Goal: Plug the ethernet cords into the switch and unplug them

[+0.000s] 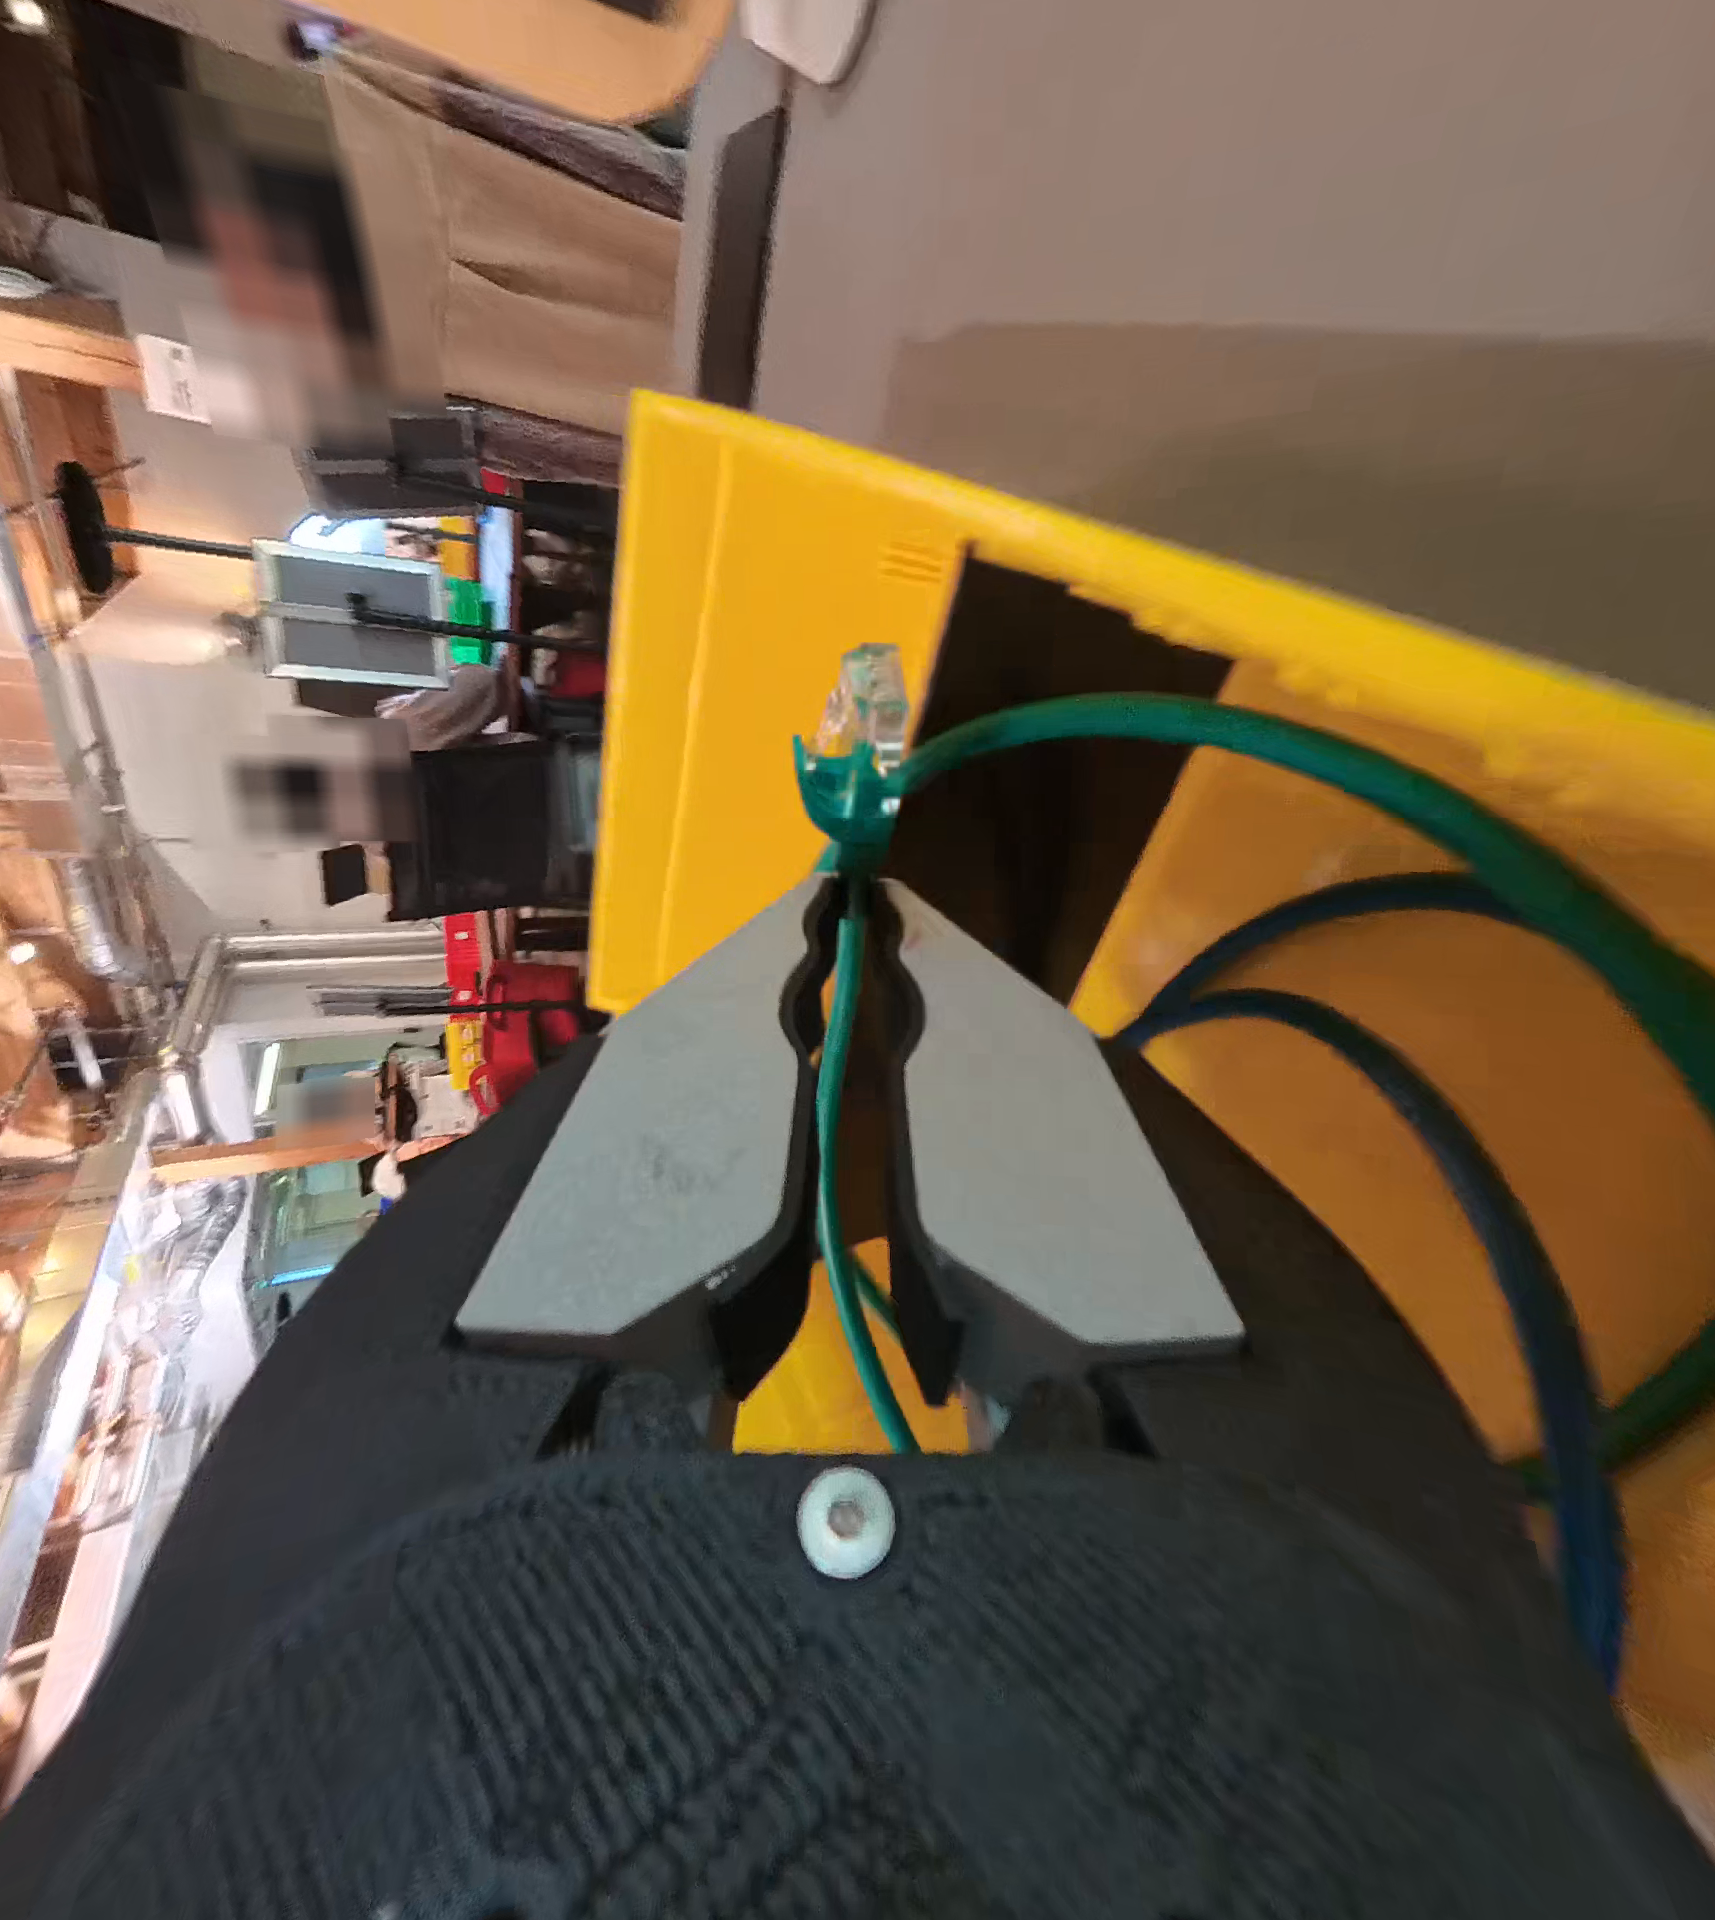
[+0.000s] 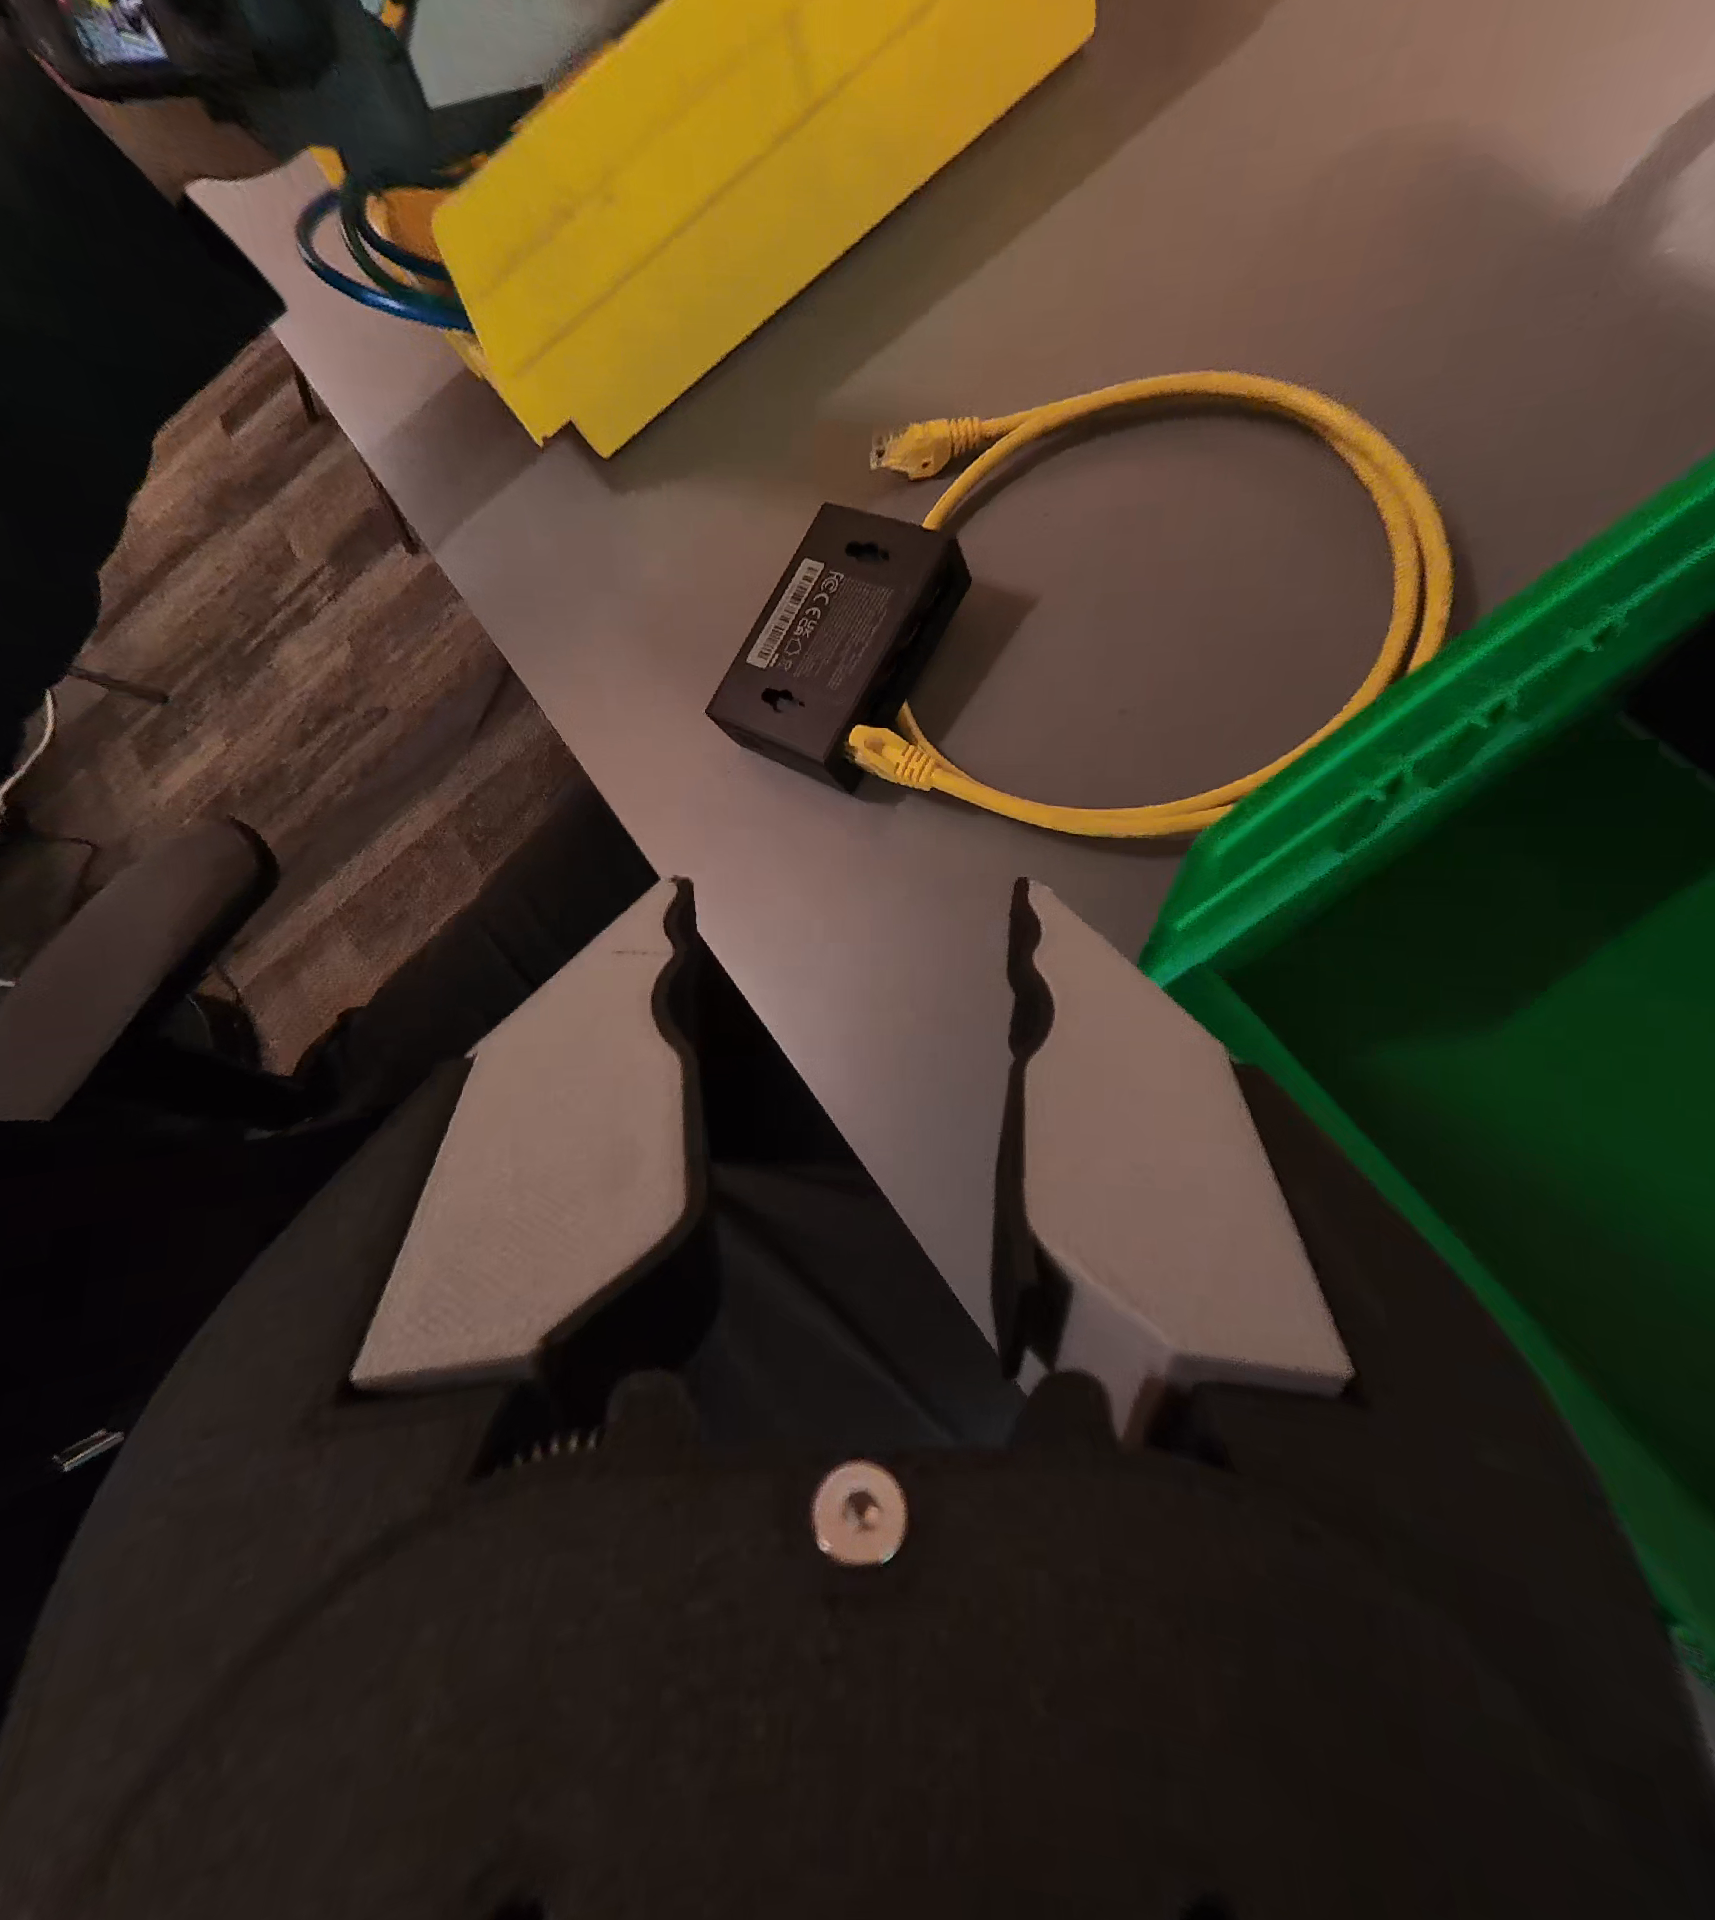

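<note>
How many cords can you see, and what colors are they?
3, maybe more hidden. A green cord is pinched in the left gripper. A blue cord sits in the yellow bin. A yellow cord lies looped beside the switch.

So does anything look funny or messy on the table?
Yes, the black switch lies upside down, its label side and mounting holes facing up. The yellow cord has one end at the switch and its other plug loose on the table. The left hand-held gripper pinches the green cord just behind its plug.
</note>
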The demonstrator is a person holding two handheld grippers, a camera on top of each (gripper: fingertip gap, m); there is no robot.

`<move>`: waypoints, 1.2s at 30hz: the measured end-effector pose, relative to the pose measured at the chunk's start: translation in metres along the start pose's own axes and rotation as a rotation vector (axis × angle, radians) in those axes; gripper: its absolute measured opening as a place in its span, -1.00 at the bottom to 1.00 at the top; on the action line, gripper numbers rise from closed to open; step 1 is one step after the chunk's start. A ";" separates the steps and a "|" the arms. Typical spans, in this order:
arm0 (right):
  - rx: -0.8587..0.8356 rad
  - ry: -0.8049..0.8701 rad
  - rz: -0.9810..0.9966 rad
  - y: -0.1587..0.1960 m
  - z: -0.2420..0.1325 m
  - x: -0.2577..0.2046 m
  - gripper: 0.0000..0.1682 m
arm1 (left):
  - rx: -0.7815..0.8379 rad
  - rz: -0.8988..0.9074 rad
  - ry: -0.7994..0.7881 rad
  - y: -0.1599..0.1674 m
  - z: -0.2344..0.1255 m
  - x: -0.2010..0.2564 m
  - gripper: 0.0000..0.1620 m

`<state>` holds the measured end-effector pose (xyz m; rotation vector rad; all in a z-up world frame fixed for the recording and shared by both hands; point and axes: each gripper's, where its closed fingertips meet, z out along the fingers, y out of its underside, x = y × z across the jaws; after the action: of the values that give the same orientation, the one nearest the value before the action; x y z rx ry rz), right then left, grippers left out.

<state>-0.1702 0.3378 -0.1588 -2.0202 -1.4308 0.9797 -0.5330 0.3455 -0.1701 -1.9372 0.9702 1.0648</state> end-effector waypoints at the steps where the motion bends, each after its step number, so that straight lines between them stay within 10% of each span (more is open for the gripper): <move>1: 0.016 -0.002 0.000 -0.002 -0.005 0.000 -0.31 | 0.002 -0.004 -0.041 0.001 -0.007 -0.013 -0.97; 12: 0.212 -0.031 -0.002 -0.027 -0.048 0.000 -0.31 | 0.195 -0.195 -0.514 -0.091 -0.157 -0.253 -0.97; 25: 0.628 0.075 0.027 -0.061 -0.134 0.024 -0.27 | 0.684 -0.343 -1.008 -0.246 -0.342 -0.359 -0.97; 36: 0.498 -0.060 -0.125 -0.059 -0.089 -0.010 -0.23 | 0.601 -0.284 -0.723 -0.294 -0.317 -0.377 -0.97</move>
<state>-0.1386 0.3508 -0.0566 -1.5342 -1.1781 1.2072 -0.3121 0.3171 0.3586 -1.0334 0.4973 1.0335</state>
